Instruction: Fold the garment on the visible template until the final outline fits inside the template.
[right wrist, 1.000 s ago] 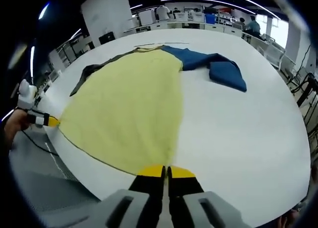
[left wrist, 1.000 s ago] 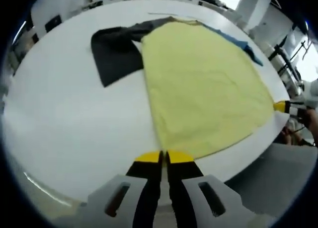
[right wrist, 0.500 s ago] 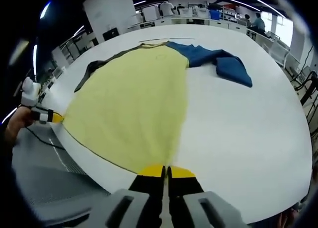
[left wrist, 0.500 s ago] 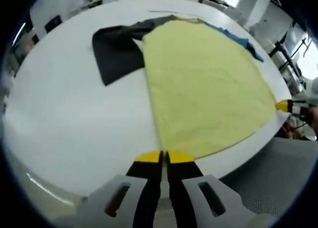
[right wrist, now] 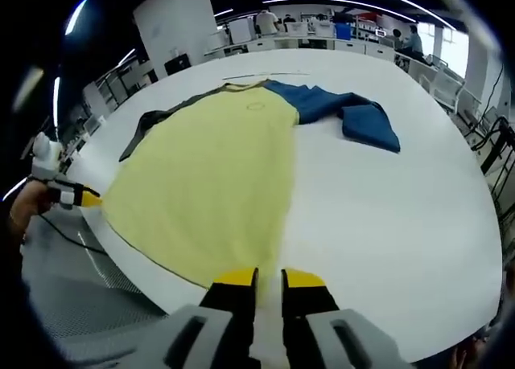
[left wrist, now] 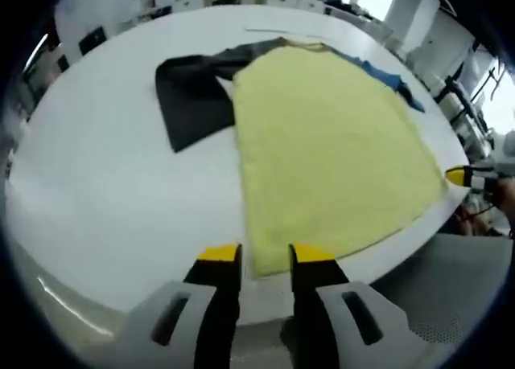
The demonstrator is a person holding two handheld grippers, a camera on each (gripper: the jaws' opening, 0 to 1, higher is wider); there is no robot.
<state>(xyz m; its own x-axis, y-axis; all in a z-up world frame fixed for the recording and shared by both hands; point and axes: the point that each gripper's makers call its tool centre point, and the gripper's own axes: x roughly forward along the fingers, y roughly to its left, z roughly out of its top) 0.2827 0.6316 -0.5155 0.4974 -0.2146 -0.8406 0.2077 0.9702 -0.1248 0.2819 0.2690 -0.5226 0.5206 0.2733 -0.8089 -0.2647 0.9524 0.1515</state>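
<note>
A garment with a yellow body (left wrist: 330, 136) lies flat on the white table (left wrist: 105, 192), hem toward me. Its dark grey sleeve (left wrist: 193, 96) spreads to one side and its blue sleeve (left wrist: 386, 73) to the other. My left gripper (left wrist: 265, 252) stands open at one hem corner, jaws on either side of the cloth edge. In the right gripper view, my right gripper (right wrist: 269, 277) is open a little at the other hem corner of the yellow body (right wrist: 217, 176). The blue sleeve (right wrist: 354, 116) lies beyond it. Each gripper shows at the side of the other's view.
The table's near edge (right wrist: 145, 268) runs just under the hem, with grey floor (right wrist: 72, 305) below it. A hand (right wrist: 24, 204) holds the left gripper. Benches and people (right wrist: 410, 39) stand behind the table. A thin dark line (right wrist: 265, 74) marks the table past the collar.
Both grippers were shut at the hem corners and now stand open, the left one wider. The garment lies where it was.
</note>
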